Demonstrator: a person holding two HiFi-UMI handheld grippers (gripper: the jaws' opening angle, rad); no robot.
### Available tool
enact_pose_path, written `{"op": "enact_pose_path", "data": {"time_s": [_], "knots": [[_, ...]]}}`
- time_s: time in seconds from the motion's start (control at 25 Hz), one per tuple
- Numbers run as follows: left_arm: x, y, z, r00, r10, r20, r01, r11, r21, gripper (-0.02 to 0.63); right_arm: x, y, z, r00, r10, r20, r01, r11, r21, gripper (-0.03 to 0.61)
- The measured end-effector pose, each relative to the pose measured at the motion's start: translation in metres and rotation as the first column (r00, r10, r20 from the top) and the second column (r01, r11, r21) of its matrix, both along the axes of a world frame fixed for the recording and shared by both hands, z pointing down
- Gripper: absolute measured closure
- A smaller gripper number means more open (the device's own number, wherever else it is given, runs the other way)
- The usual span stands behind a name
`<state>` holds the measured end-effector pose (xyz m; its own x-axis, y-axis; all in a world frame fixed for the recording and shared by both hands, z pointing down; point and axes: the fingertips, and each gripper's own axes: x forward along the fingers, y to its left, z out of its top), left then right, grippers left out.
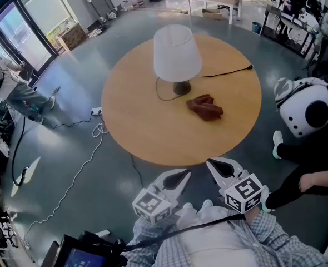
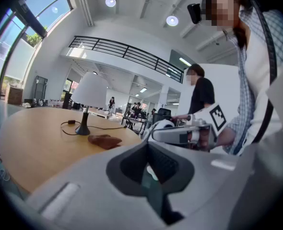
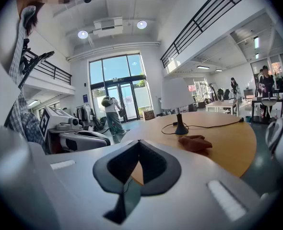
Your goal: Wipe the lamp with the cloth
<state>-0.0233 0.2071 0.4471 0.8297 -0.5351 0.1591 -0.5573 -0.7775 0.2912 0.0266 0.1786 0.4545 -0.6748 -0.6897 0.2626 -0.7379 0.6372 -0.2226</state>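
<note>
A white lamp (image 1: 177, 54) stands on a round tabletop (image 1: 136, 127), with a brown cloth (image 1: 206, 107) just beside its base. The left gripper (image 1: 184, 174) and right gripper (image 1: 213, 163) hover off the near edge, fingers together and empty.

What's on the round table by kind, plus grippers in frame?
lamp: 1
cloth: 1
cord: 1
grippers: 2, the left gripper and the right gripper, jaws shut, short of the table
Total: 5
</note>
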Motion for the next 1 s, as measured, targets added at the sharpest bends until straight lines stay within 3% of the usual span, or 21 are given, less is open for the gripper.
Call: {"op": "enact_pose_path", "data": {"time_s": [1.0], "knots": [[0.016, -0.003, -0.005, 1.000, 0.002, 0.007, -0.002, 1.000, 0.017, 0.609, 0.023, 0.001, -0.001, 1.000, 0.024, 0.017, -0.024, 1.000, -0.007, 0.574]]}}
